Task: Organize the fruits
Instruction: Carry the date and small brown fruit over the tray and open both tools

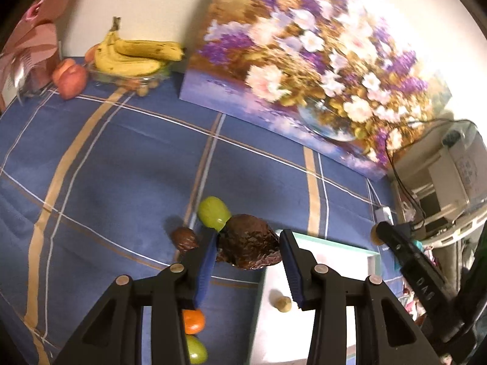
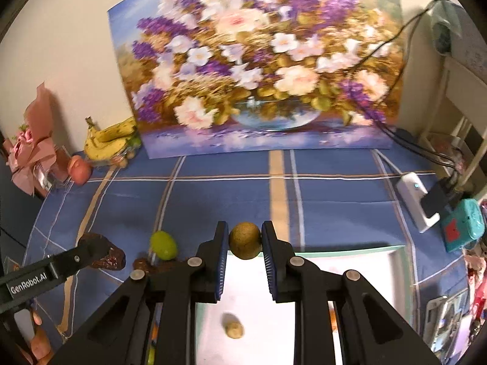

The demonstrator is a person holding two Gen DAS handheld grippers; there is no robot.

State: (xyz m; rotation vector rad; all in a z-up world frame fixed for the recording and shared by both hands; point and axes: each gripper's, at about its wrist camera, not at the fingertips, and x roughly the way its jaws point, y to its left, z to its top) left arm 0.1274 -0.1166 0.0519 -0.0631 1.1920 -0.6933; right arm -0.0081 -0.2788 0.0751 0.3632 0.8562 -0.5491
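Right wrist view shows the right gripper clamped on a small round brown fruit above the white tray, while the left gripper pinches a dark scaly fruit that could slip from its narrow hold.

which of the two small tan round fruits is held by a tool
The rounder one, clamped between the right tool pads above the white tray. The other tan fruit lies loose inside the tray, touched by nothing.

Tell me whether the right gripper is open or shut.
Shut on the small round brown fruit: the right gripper has both blue pads pressed against its sides, holding it above the white tray.
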